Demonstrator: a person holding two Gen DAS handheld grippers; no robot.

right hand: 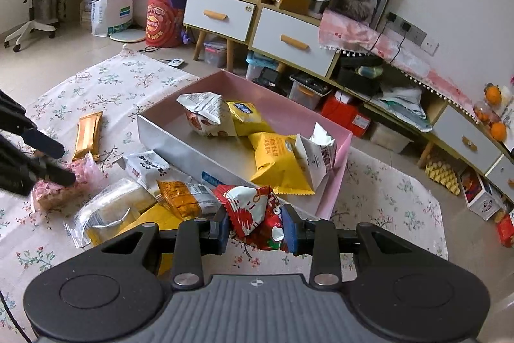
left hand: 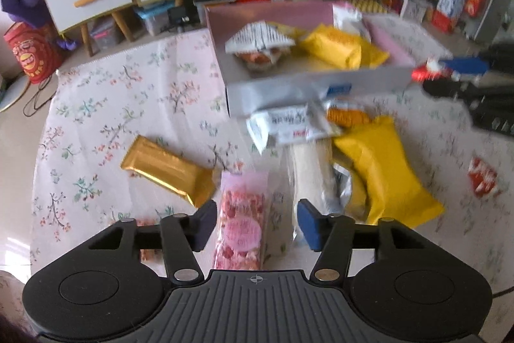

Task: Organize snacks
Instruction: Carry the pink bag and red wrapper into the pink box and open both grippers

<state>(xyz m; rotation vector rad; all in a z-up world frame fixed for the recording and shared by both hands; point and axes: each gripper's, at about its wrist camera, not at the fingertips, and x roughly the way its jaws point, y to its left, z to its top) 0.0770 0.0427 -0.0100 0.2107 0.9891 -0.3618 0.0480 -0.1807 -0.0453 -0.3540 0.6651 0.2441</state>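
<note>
A pink open box (right hand: 334, 182) (left hand: 273, 12) on the flowered cloth holds several snack packets, yellow and white. My right gripper (right hand: 257, 229) is shut on a red and white snack packet (right hand: 253, 211), held above the cloth just before the box's near side. In the left wrist view that gripper (left hand: 449, 76) appears at the right. My left gripper (left hand: 255, 222) is open, its fingers either side of a pink snack packet (left hand: 242, 224) lying on the cloth. In the right wrist view the left gripper (right hand: 61, 163) hangs over that pink packet (right hand: 61, 192).
Loose on the cloth: a gold bar packet (left hand: 168, 171), a large yellow packet (left hand: 390, 172), a pale bread packet (left hand: 313, 169), white and orange packets (left hand: 321, 121), a small red packet (left hand: 483, 177). Cabinets with drawers (right hand: 289, 37) stand behind.
</note>
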